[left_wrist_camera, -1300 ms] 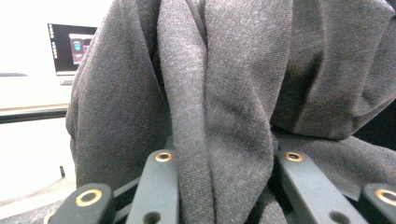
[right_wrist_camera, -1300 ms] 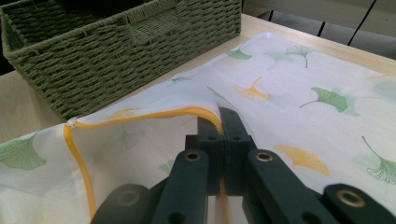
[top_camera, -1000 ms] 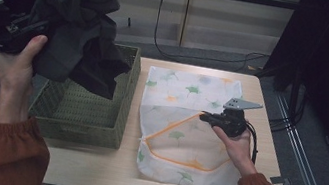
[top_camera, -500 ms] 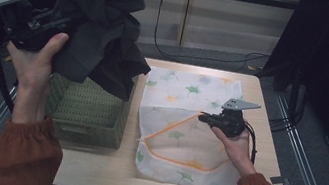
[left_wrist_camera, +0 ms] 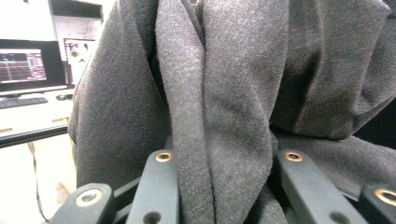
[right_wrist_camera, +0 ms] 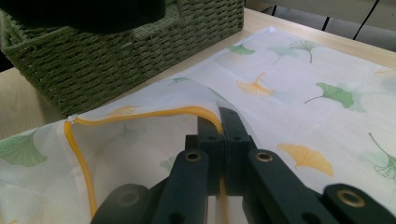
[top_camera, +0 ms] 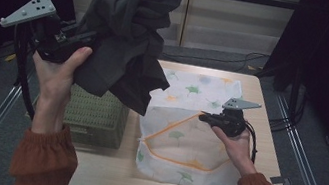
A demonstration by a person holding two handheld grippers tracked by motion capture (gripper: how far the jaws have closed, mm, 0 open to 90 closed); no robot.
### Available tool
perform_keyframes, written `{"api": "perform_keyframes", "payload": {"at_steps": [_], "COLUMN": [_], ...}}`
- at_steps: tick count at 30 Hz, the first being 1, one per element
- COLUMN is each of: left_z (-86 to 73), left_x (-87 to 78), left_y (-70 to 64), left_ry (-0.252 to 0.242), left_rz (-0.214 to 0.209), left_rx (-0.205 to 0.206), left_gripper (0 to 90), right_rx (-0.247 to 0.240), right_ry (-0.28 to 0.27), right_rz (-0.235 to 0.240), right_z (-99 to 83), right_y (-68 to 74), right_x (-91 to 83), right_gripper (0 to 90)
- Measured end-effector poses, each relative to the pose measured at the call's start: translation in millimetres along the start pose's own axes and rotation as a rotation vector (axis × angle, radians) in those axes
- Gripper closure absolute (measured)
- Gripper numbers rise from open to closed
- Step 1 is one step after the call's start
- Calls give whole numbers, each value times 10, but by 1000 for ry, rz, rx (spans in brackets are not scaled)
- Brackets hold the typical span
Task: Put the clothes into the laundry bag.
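A pale wooden tabletop (top_camera: pixel 263 96) carries a green woven basket (top_camera: pixel 95 116) and a white leaf-print mesh bag (top_camera: pixel 184 141). The left hand (top_camera: pixel 56 77) is raised high, forearm upright, its left gripper (top_camera: pixel 78 37) with fingers clenched on a dark grey garment (top_camera: pixel 127 30) hanging above the basket. The right hand (top_camera: pixel 237 145) rests low over the bag, the right gripper (top_camera: pixel 205 117) pinching the bag's orange-trimmed opening (right_wrist_camera: pixel 140 114) and lifting it.

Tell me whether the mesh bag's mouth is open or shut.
Open. The right gripper pinches the orange-edged rim and lifts it off the mesh bag, so the edging forms a wide opening on the table.
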State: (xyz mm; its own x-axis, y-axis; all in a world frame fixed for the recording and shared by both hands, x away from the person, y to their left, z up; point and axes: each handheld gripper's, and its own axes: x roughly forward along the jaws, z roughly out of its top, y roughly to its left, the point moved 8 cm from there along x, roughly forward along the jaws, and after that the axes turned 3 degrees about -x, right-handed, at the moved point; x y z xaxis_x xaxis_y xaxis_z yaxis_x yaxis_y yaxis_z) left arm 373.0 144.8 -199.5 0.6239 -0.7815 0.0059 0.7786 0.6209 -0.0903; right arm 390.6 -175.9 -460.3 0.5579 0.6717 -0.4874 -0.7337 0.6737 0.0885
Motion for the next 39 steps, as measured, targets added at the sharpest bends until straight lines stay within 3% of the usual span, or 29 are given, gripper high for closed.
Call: {"api": "perform_keyframes", "payload": {"at_steps": [7, 12, 13, 16, 24, 31, 33, 34, 39], "left_z": [-66, -105, -105, -117, -83, -12, -29, -51, -125], "left_x": [49, 60, 80, 90, 103, 90, 105, 121, 190], "left_y": [-146, -256, -302, -336, -545, -730, -780, -819, -864], "left_ry": [10, 36, 29, 39, 31, 11, 20, 26, 27], "left_rz": [-33, -50, -57, -60, -111, -181, -203, -236, -266], "left_rx": [-5, 20, 0, -3, 11, 1, 5, 6, -5], "left_gripper": [717, 717, 717, 717, 717, 716, 715, 715, 713], "right_rx": [-1, -6, -6, -7, -6, -5, 1, 4, 15], "right_ry": [9, 8, 6, 10, 3, 4, 6, 3, -1], "right_rz": [-7, -7, -3, -5, 2, 4, 2, 2, 6], "right_z": [-3, 15, 16, 15, 57, 57, 57, 62, 70], "right_y": [-1, 10, 9, 7, 25, 15, 7, 7, 6], "right_x": [16, 11, 15, 19, 20, 51, 70, 76, 92], "right_gripper": [888, 888, 889, 889, 888, 888, 888, 888, 888]}}
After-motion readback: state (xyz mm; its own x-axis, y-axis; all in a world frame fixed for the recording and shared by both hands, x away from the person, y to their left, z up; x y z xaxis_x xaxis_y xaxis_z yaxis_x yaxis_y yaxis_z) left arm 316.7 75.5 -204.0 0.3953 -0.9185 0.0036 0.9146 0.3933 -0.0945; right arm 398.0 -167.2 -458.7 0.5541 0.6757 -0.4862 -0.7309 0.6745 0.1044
